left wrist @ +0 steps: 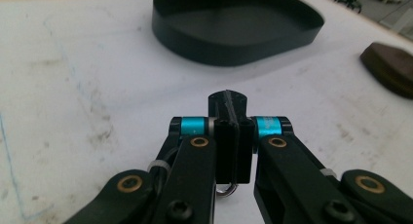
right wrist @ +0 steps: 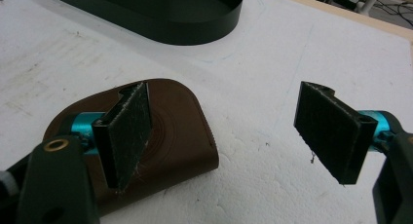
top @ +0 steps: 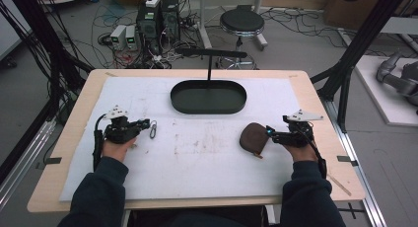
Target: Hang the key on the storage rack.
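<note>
A small silver metal clip (top: pixel 153 130) lies on the white mat right at the tip of my left gripper (top: pixel 145 123). In the left gripper view the jaws of that gripper (left wrist: pixel 228 101) are pressed together, and a loop of the clip (left wrist: pixel 225 189) pokes out just under the pads. A brown leather pouch (top: pixel 254 137) lies flat at the right. My right gripper (top: pixel 270 133) stands open beside it. In the right gripper view one pad (right wrist: pixel 124 136) hangs over the pouch (right wrist: pixel 175 136) and the other pad (right wrist: pixel 331 131) is over bare mat; neither touches it.
A black oval tray (top: pixel 208 96) sits at the back middle of the white mat (top: pixel 207 158), with a black T-shaped stand behind it. The tray (left wrist: pixel 234 29) is well ahead of both grippers. Stool, computers and cables lie beyond the table.
</note>
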A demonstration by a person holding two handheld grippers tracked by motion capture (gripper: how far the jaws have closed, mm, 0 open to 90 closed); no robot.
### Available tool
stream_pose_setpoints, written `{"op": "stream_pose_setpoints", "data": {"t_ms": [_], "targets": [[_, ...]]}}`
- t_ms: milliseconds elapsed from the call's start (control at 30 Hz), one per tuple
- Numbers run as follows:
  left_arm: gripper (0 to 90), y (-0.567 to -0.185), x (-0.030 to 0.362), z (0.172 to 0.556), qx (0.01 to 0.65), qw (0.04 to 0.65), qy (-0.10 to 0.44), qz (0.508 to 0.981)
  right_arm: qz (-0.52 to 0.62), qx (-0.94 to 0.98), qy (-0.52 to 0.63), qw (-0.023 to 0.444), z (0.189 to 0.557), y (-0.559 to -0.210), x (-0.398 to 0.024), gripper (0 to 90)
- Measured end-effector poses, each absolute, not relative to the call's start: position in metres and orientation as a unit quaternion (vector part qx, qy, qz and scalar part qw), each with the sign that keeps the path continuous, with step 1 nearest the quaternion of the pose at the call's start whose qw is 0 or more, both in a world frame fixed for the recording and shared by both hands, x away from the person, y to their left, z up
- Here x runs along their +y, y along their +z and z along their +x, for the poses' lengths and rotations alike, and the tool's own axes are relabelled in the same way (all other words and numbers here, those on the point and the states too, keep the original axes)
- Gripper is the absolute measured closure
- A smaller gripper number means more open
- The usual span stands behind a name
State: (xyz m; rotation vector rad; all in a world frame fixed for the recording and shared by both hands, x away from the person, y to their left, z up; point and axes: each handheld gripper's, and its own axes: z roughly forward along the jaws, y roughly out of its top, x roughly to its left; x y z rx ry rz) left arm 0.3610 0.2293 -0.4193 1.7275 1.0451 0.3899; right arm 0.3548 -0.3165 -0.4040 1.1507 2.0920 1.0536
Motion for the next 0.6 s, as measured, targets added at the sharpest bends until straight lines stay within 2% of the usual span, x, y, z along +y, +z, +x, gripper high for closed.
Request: {"op": "stream_pose_setpoints", "data": {"t_ms": [100, 233, 367, 500, 600], "targets": [[90.0, -0.414, 0.226, 0.361, 0.429, 0.523, 0.168, 0.717, 0.427, 0.773, 0.391, 0.26, 0.355, -0.404, -0.317, 21.9], [90.0, -0.419, 0.221, 0.364, 0.436, 0.496, 0.172, 0.731, 0.428, 0.772, 0.392, 0.26, 0.356, -0.404, -0.319, 21.9], [89.4, -0.423, 0.226, 0.366, 0.459, 0.482, 0.179, 0.725, 0.428, 0.772, 0.392, 0.26, 0.356, -0.404, -0.319, 21.9], [74.4, -0.433, 0.23, 0.374, 0.487, 0.458, 0.168, 0.725, 0.426, 0.774, 0.39, 0.26, 0.356, -0.404, -0.317, 21.9], [69.6, -0.435, 0.229, 0.377, 0.481, 0.478, 0.156, 0.718, 0.425, 0.775, 0.388, 0.26, 0.356, -0.405, -0.316, 21.9]]}}
